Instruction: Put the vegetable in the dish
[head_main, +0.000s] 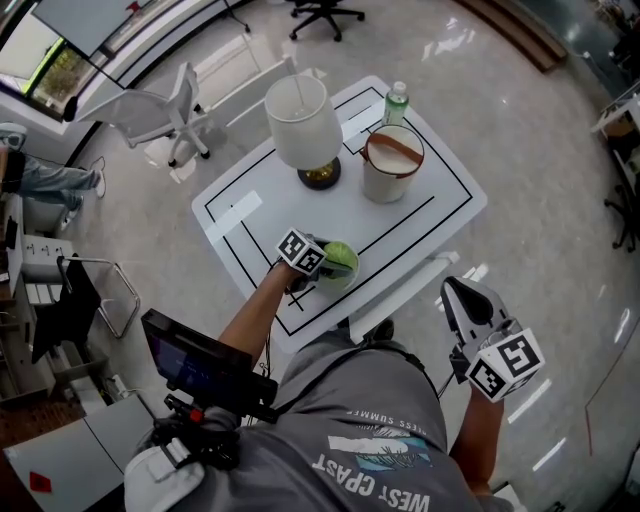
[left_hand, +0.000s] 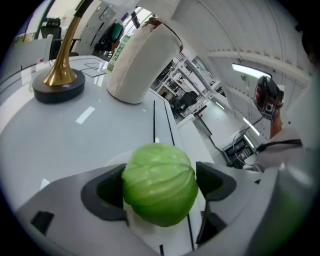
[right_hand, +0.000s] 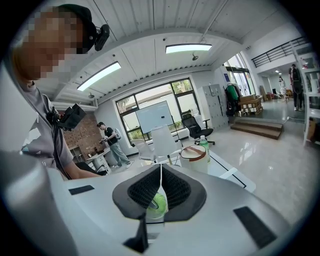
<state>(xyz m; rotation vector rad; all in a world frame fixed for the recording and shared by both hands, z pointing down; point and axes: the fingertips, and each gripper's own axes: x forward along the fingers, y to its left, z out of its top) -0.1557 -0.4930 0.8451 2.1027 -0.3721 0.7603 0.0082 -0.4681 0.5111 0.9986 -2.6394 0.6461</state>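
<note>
- Dish (left_hand: 147, 231): lower centre, left gripper view. Only a white strip shows beneath the cabbage (left_hand: 160, 182) and between the jaws of the left gripper (left_hand: 160, 187). Its outline and depth cannot be told.
- Cabbage, right gripper view: centre, a green sliver below the meeting jaws of the right gripper (right_hand: 160, 172). The rest is covered.
- Lamp (left_hand: 59, 75): upper left. Brass stem and base only, with the shade cut off by the top edge.
- Bottle (left_hand: 120, 50): upper centre, mostly behind the pail (left_hand: 142, 60). The label print is too small to read.
- Person (head_main: 45, 178): upper left, head view. Legs only, cut by the left edge.
- Chair (head_main: 325, 15): top edge, base only.
</note>
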